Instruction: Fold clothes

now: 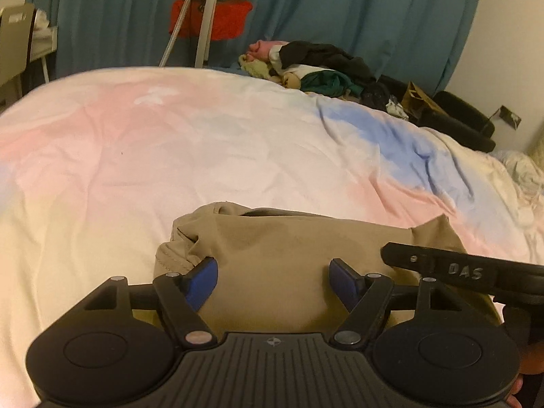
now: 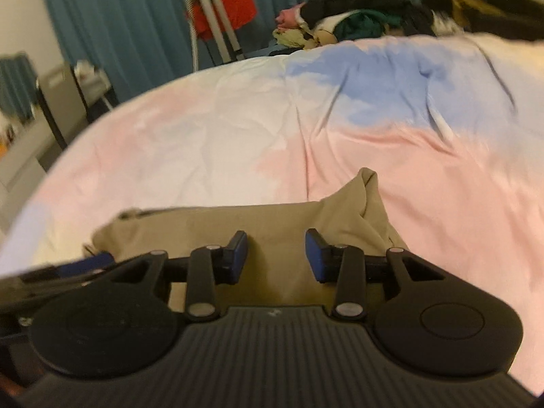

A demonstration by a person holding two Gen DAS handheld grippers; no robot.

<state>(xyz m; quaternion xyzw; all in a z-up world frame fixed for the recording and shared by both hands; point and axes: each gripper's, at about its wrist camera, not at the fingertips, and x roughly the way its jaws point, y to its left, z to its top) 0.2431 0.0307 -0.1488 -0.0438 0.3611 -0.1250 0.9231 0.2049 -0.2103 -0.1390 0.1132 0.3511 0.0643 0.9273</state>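
A folded khaki garment (image 1: 289, 238) (image 2: 238, 221) lies on the near part of a bed with a pastel pink, white and blue cover (image 1: 170, 153) (image 2: 204, 136). My left gripper (image 1: 273, 278) hangs over the garment's near left part, open, its blue pads wide apart with only cloth beneath them. My right gripper (image 2: 276, 255) is over the garment's right half, jaws apart with a narrower gap and nothing pinched between the pads. A black part of the right gripper (image 1: 459, 272) shows at the right of the left wrist view. The right wrist view is blurred.
A pile of mixed clothes (image 1: 323, 68) (image 2: 357, 17) lies at the bed's far side. Behind the bed stand a tripod (image 1: 204, 17) (image 2: 210, 17), a red bag (image 1: 231, 17) (image 2: 241, 3) and a teal curtain (image 1: 340, 6). A chair (image 1: 13, 40) is at the far left.
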